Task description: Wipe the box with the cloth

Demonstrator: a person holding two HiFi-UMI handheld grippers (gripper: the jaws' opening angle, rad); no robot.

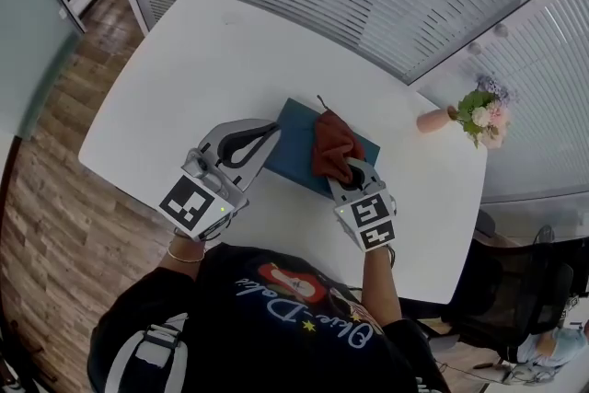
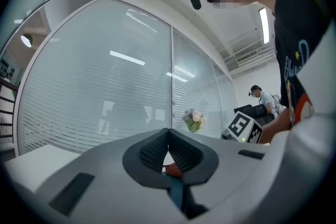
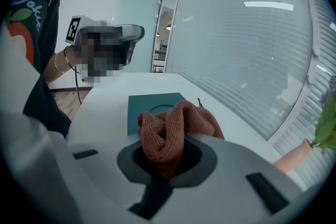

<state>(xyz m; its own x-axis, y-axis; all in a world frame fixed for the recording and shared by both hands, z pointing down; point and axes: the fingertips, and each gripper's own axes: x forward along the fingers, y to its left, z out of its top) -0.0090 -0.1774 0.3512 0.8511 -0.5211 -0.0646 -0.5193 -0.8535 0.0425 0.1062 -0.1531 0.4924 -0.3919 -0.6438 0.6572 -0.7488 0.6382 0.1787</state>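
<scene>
Right gripper view shows your right gripper (image 3: 165,152) clamped on the bunched rust-red cloth (image 3: 176,123), which rests on the flat teal box (image 3: 152,105) lying ahead of those jaws, bare surface toward your left gripper (image 1: 272,130), whose jaws meet at the box's left edge.

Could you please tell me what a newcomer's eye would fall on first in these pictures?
The rust-red cloth stands out most: it is bunched in the right tongs and lies on the dark teal box in the middle of the white table. The left tongs, tips together, sit at the box's left edge. A pink vase of flowers stands near the table's far right edge.
</scene>
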